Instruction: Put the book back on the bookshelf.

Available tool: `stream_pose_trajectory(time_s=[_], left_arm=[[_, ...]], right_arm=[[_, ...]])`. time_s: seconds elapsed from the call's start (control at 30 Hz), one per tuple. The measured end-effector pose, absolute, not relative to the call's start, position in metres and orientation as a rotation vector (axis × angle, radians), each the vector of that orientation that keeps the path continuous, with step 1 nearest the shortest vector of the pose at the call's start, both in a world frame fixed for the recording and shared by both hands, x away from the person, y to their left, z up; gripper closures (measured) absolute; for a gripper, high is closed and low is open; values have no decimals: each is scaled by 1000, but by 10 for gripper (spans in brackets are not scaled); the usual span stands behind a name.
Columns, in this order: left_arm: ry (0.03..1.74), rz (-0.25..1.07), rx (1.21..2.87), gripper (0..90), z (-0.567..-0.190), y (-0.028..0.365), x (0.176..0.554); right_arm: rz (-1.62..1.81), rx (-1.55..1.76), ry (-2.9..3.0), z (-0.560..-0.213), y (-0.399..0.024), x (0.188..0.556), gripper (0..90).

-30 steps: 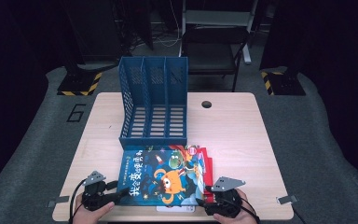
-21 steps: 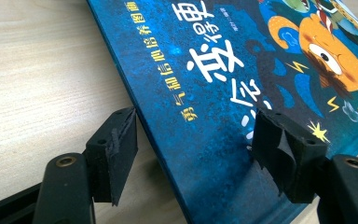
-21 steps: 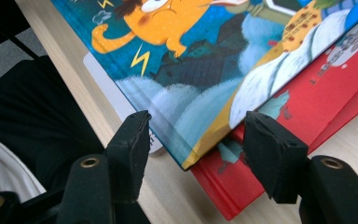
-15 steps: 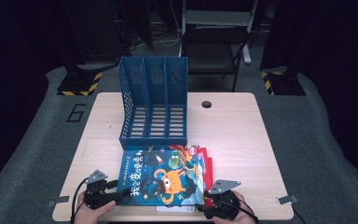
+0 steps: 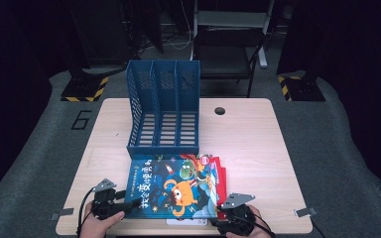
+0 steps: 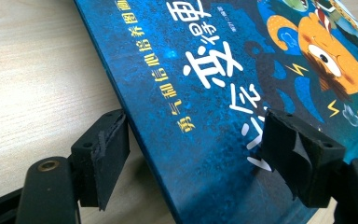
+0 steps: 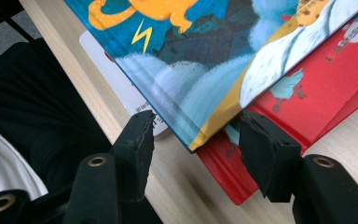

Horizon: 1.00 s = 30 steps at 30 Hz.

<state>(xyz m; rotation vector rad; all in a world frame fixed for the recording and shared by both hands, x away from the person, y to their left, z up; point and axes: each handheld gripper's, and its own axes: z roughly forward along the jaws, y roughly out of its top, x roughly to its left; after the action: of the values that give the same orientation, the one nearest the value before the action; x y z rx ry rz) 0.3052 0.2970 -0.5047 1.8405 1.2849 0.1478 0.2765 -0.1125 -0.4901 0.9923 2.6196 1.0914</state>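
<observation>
A blue picture book (image 5: 176,187) lies on top of a red book (image 5: 222,174) at the front of the wooden table (image 5: 258,144). My left gripper (image 5: 126,204) sits at the blue book's near left corner. Its jaws have just been opening, and they straddle the book's spine edge (image 6: 135,135) without pressing on it. My right gripper (image 5: 225,214) is at the near right corner. Its jaws have just been closing, and the blue book's corner (image 7: 196,140) and the red book (image 7: 335,74) lie between them with a gap on both sides.
A blue three-slot file rack (image 5: 163,109) stands upright behind the books. A white card (image 7: 116,79) pokes out from under the stack at the table's front edge. A round cable hole (image 5: 220,110) is at the back. A chair (image 5: 228,44) stands beyond the table.
Both grippers stay at the book's near corners; the right one has drifted slightly toward the table's front edge. The books have not moved.
</observation>
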Motion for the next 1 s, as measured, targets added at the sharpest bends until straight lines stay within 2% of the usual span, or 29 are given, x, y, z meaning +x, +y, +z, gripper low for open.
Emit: stream_pose_trajectory(time_s=[0.63, 1.0], left_arm=[[1298, 91, 1825, 234, -507, 297, 303], [1298, 3, 1830, 229, -510, 298, 302]], right_arm=[[1094, 1002, 2617, -490, -112, 276, 459], [1097, 1000, 2616, -491, -112, 277, 458]])
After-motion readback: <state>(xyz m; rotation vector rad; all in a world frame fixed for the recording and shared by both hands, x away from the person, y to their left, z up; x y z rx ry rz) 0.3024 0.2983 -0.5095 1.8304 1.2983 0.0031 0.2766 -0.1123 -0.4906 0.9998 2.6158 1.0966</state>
